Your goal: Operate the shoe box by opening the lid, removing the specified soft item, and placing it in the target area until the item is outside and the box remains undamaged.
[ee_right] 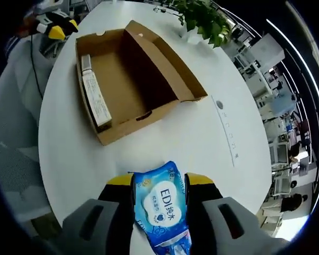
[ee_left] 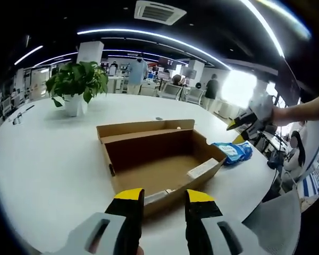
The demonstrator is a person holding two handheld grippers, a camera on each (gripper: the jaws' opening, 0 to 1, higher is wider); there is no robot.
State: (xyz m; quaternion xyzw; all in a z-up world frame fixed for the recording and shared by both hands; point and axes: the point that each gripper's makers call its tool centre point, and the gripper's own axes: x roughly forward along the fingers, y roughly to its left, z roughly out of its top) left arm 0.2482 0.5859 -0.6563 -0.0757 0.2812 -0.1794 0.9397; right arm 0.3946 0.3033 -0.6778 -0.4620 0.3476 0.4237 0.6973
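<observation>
The brown shoe box (ee_left: 159, 154) stands open on the white table, its lid folded back flat behind it. In the right gripper view the box (ee_right: 127, 79) lies ahead with a long white packet (ee_right: 95, 101) against one inner wall. My right gripper (ee_right: 159, 183) is shut on a blue soft wipes pack (ee_right: 165, 210). From the left gripper view, that pack (ee_left: 233, 151) is down at the table just right of the box, with the right gripper (ee_left: 235, 132) on its far end. My left gripper (ee_left: 164, 197) is open at the box's near wall, holding nothing.
A potted plant (ee_left: 77, 85) stands at the far left of the round table (ee_left: 48, 159). The table's edge curves close to the pack on the right. Grey chairs (ee_left: 271, 223) stand beyond the edge. Desks and people fill the background.
</observation>
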